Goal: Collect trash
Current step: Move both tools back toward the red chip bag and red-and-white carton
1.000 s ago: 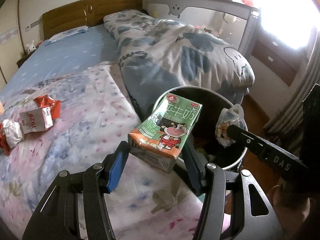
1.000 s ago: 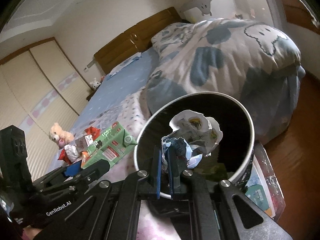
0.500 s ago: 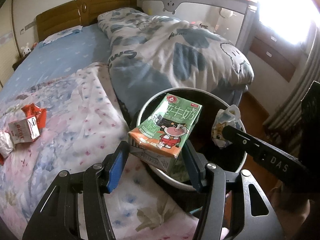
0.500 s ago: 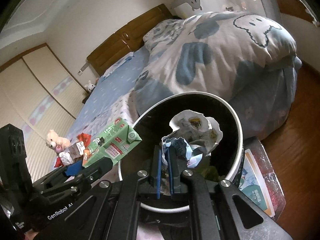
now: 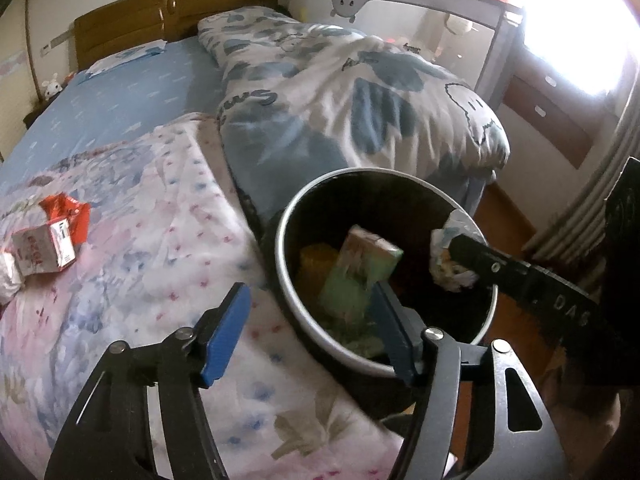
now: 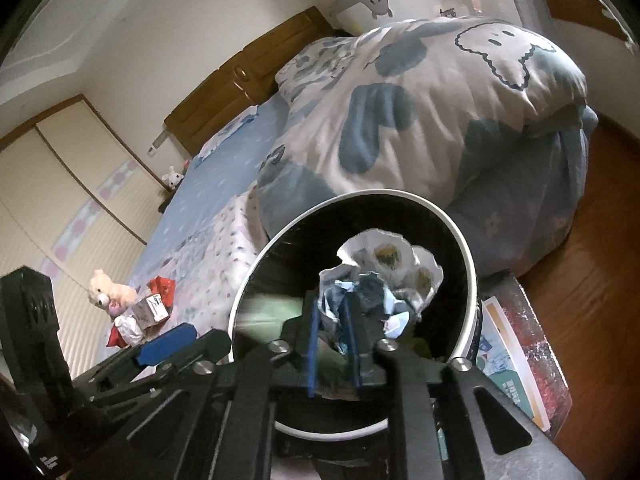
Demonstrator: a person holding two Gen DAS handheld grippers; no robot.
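Your left gripper gapes empty at lower centre. The blurred green carton sits inside the bin, right of centre.

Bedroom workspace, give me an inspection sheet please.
Surface: floral bedspread, lying flat.
Job's things: green milk carton blurred inside the black bin; crumpled wrapper over the bin mouth.
Clutter: small red-and-white carton and red wrapper on the bedspread.
Grippers: left gripper open, empty; right gripper shut on the wrapper.
Cables: nothing seen.
Surroundings: patterned duvet, wooden headboard, plush toy.
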